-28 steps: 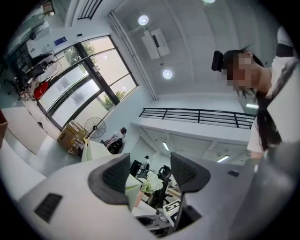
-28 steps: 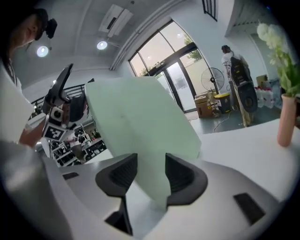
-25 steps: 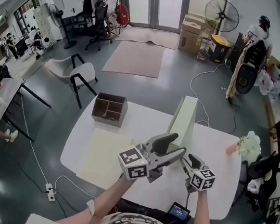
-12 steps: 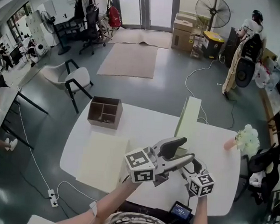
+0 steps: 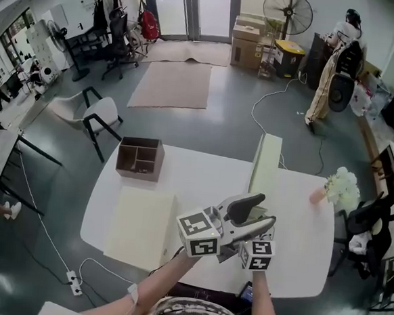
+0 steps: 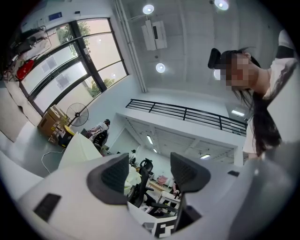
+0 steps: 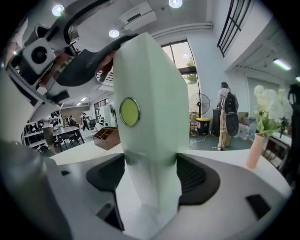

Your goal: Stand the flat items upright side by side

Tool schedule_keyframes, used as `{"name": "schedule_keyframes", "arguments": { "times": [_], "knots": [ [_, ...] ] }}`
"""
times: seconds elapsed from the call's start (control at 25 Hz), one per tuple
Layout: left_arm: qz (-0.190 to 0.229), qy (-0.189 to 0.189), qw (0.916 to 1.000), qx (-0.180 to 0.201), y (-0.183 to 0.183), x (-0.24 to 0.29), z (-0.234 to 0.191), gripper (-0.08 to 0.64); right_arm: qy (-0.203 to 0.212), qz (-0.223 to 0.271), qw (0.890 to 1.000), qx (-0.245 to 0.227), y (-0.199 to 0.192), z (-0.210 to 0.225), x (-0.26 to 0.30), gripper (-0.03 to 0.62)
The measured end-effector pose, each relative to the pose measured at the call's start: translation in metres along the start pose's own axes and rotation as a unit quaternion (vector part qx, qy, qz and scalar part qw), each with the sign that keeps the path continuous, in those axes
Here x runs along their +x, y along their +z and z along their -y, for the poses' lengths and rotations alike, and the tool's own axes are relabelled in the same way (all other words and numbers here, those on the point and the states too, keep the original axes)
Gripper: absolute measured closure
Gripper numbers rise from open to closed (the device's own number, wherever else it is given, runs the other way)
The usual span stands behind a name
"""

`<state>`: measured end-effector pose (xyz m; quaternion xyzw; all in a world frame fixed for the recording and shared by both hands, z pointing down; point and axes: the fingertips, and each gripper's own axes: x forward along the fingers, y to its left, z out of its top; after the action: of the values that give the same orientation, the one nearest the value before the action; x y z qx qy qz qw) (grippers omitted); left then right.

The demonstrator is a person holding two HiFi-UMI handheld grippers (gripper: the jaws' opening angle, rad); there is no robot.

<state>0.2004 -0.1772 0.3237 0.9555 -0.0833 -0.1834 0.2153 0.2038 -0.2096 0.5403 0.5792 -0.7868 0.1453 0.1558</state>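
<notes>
Workshop hall: grey floor, with a white table (image 5: 182,176) below the head camera.
Standing item: the upright case (image 5: 265,162), pale green, is on its edge at 1 o'clock on the table.
Lying item: the flat case (image 5: 140,227) is on its face at 8 o'clock, well apart from the upright one and not yet stood.
Bystanders: a wooden organiser (image 5: 140,158) sits at 10 o'clock and a flower vase (image 5: 335,190) at 3 o'clock.
Right gripper (image 7: 152,178): its jaws have just been opening. The upright case stands between the spread pads, apparently let go.
Left gripper (image 6: 150,174): raised, with its jaws apart and nothing between them.
Step in hand: probably releasing the first stood case.
Doing it well: draw the right gripper straight back toward 6 o'clock without brushing either face, and check that the case does not rock. Then stand the flat case just beside it, faces parallel.
</notes>
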Motion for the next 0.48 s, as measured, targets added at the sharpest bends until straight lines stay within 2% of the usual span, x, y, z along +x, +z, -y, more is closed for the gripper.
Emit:
{"name": "schedule_keyframes", "arguments": {
  "times": [0.24,0.36,0.48],
  "knots": [
    [0.007,0.039,0.9992,0.01,0.01,-0.022,-0.014,0.287,0.014,0.004,1.0,-0.008,0.0,0.003,-0.001,0.255],
    [-0.007,0.082,0.9959,0.036,0.007,-0.042,-0.03,0.287,0.021,0.007,1.0,-0.008,-0.001,0.005,0.0,0.255],
    [-0.031,0.14,0.9876,0.064,-0.003,-0.068,-0.049,0.285,0.028,0.012,0.999,-0.01,-0.001,0.008,0.001,0.255]
  ]
}}
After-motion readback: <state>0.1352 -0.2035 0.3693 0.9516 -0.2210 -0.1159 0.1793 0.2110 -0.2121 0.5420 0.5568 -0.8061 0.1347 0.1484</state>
